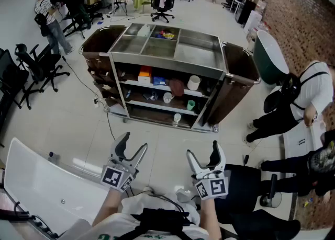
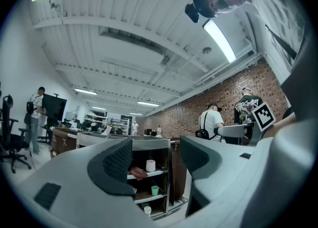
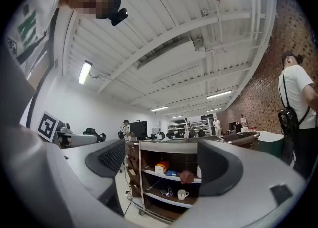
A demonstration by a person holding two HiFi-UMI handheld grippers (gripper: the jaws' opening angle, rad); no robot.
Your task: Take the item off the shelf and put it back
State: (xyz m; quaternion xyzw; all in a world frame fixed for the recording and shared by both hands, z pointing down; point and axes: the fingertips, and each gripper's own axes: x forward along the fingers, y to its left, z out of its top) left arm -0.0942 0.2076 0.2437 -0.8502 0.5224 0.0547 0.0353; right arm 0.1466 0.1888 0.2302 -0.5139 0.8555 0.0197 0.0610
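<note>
Nearest to us are our own two tools, held out roughly level and side by side in front of our body. The left gripper (image 1: 133, 144) and the right gripper (image 1: 204, 151) both have their jaws spread wide with nothing between them. That suits an approach in which neither has yet been committed to the pick. Both point toward the shelf cart (image 1: 168, 63), which stands well apart from us across the floor, so we judge that the taking has not begun. The goods all sit on its open shelves. On the upper shelf are an orange box (image 1: 145, 71) and a white cup (image 1: 194, 82), with a reddish-brown thing (image 1: 177, 87) between them; on the shelf below are a mug (image 1: 167, 98) and a green cup (image 1: 191, 105). Which of these is the item to take we cannot tell. They sit toward the open front, presumably so a jaw can reach in from our side, but first we would have to step closer.
</note>
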